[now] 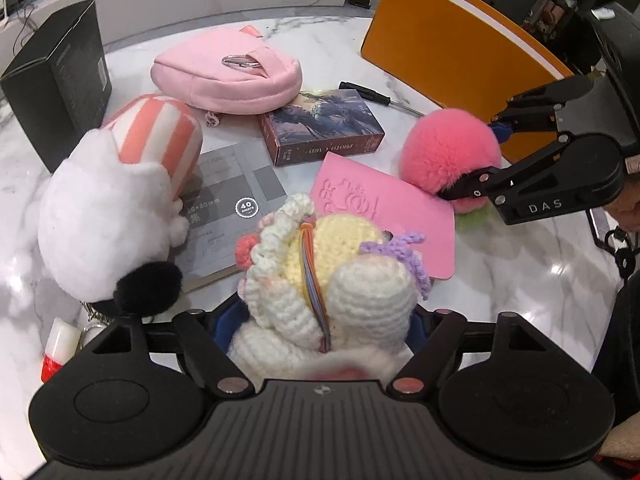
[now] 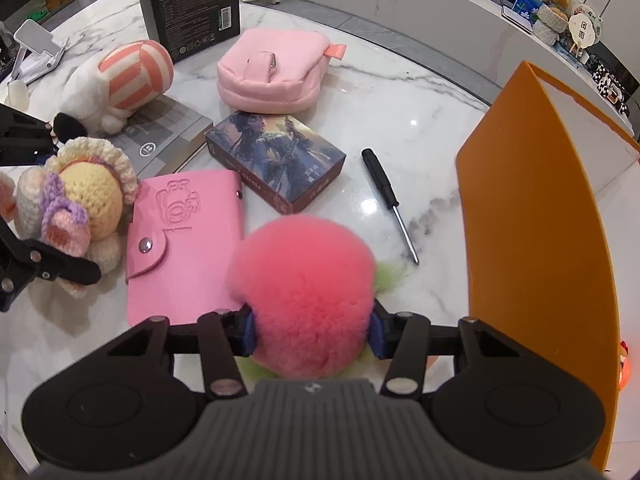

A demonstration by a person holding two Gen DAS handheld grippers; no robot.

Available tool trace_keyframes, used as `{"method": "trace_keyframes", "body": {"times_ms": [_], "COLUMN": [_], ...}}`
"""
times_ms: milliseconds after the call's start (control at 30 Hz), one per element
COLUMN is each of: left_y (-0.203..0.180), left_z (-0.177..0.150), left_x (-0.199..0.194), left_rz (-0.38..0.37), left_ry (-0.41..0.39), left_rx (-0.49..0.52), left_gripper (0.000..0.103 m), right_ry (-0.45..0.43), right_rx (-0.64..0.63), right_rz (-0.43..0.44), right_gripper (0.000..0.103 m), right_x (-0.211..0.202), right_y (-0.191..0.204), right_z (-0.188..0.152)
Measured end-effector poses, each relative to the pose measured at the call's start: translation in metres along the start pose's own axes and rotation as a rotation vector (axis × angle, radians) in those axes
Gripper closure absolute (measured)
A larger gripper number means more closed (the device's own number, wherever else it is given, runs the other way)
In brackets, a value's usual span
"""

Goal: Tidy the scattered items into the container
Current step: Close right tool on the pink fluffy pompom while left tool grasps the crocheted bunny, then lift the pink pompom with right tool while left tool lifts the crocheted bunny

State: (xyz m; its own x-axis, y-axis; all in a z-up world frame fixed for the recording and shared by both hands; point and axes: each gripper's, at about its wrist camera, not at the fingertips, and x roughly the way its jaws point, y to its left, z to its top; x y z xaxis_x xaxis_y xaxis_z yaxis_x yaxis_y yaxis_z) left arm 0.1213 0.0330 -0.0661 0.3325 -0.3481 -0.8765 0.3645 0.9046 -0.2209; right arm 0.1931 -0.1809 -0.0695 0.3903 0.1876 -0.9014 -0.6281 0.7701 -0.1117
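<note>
Straddling the crocheted doll (image 1: 320, 280), the left gripper (image 1: 320, 332) stands wide, a blue pad at each flank of the doll; whether the pads press on the yarn cannot be told, since the doll's body hides the contact in the left wrist view. The doll's lower part is cut off behind the gripper housing. In the right wrist view one black finger (image 2: 60, 268) of this gripper lies across the doll's front, and the rest of it leaves the frame at the left edge.

The right gripper (image 2: 312, 330) is clenched on the pink pompom (image 2: 304, 300), its blue pads sunk into the fur on both sides; green tufts show at the pompom's edges, but what they belong to is unclear. The pompom sits on the marble table (image 2: 400, 100), just beside the pink card wallet (image 2: 184, 240) and near the orange container (image 2: 540, 220), whose inside is out of sight from both cameras.

Farther out lie a picture-printed card box (image 2: 276, 160), a small screwdriver (image 2: 388, 196), a grey booklet (image 2: 168, 136) partly under a white plush with a striped cap (image 2: 120, 80), a pink pouch (image 2: 272, 72) and an upright black box (image 2: 188, 4). A red-and-white object (image 1: 60, 344) at the left wrist view's lower left is half hidden and hard to identify.
</note>
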Motion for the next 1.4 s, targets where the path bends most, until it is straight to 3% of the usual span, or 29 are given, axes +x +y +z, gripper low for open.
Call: {"method": "trace_keyframes", "body": {"times_ms": [800, 867, 900, 933, 1033, 1100, 1200, 1400], "left_y": [0.005, 0.003, 0.001, 0.0, -0.005, -0.007, -0.011, -0.016], "left_z": [-0.013, -0.015, -0.015, -0.016, -0.017, -0.018, -0.019, -0.02], "left_x": [-0.032, -0.035, -0.037, -0.04, -0.047, -0.05, -0.053, -0.052], "left_rz": [-0.007, -0.003, -0.001, 0.001, 0.007, 0.01, 0.015, 0.008], "left_ry": [-0.062, -0.063, -0.064, -0.066, -0.072, -0.076, -0.083, -0.082], "left_rx": [-0.068, -0.066, -0.065, -0.064, -0.06, -0.064, -0.064, -0.059], "left_gripper": [0.018, 0.018, 0.018, 0.018, 0.018, 0.018, 0.019, 0.018], "right_ry": [-0.04, -0.046, -0.047, -0.049, -0.063, -0.062, -0.069, -0.057], "right_rx": [-0.004, -0.005, -0.005, -0.005, -0.008, -0.003, 0.003, 0.016], "right_rz": [-0.055, -0.054, -0.051, -0.05, -0.055, -0.044, -0.036, -0.017], "right_gripper": [0.058, 0.076, 0.1, 0.1, 0.099, 0.092, 0.055, 0.054], "right_x": [-0.049, -0.056, -0.059, -0.063, -0.072, -0.074, -0.071, -0.05], "right_y": [0.002, 0.002, 0.002, 0.001, 0.0, -0.001, -0.002, -0.001], "right_z": [0.008, 0.009, 0.01, 0.011, 0.012, 0.011, 0.011, 0.018]}}
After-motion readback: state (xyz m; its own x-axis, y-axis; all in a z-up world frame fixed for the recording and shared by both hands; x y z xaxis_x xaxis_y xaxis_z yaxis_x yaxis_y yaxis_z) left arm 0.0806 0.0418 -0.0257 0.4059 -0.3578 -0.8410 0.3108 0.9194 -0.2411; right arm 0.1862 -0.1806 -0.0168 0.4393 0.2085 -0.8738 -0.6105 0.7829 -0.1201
